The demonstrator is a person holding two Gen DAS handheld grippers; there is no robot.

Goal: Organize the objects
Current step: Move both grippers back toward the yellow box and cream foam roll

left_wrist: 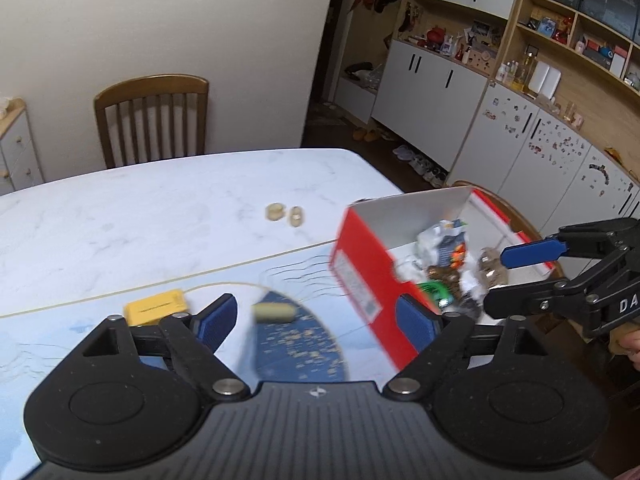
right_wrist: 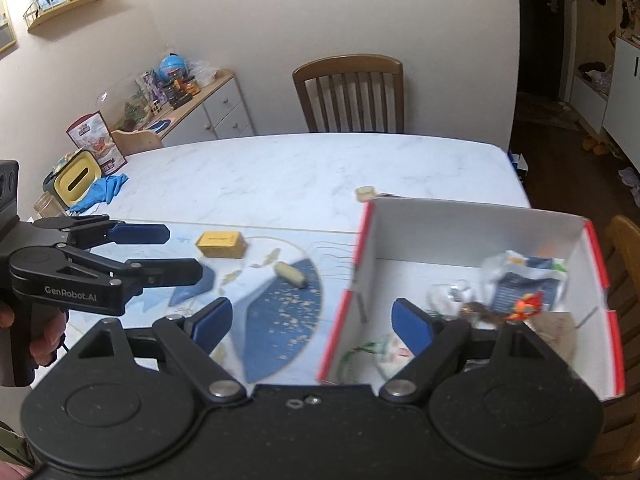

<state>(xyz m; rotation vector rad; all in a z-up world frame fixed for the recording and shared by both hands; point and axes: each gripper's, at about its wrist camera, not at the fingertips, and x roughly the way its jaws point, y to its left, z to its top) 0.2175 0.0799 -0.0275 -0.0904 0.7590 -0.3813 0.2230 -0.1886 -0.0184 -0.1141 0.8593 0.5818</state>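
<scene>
Red-and-white cardboard box (right_wrist: 476,232) sits open-topped at the right end of the marble-patterned table (right_wrist: 280,168), near its edge. Inside, a loose heap: crumpled wrappers (right_wrist: 520,276), a small orange-red figure (right_wrist: 528,306), brownish pieces, something green; details blurred. Left of the box, on a blue printed mat (right_wrist: 280,312), lies a pale cylindrical piece (right_wrist: 290,274), apart from the box wall. Further left, a yellow block (right_wrist: 220,244) with a thin cord trailing from it. Beyond the box, on bare tabletop, two small tan items (left_wrist: 284,214) side by side; only one shows from the right wrist view. Left gripper (left_wrist: 320,320) hangs above the mat, jaws spread wide, nothing between them; the box's red side wall (left_wrist: 360,276) just beside its right finger. Right gripper (right_wrist: 320,322) jaws likewise wide apart and empty, straddling the box's near left wall, one finger above the box interior. Each gripper appears in the other's view, hand on its grip. Wooden chair (right_wrist: 348,92) at the far side; blue gloves (right_wrist: 100,192) and a yellow-lidded container (right_wrist: 74,182) at the table's far left corner.
</scene>
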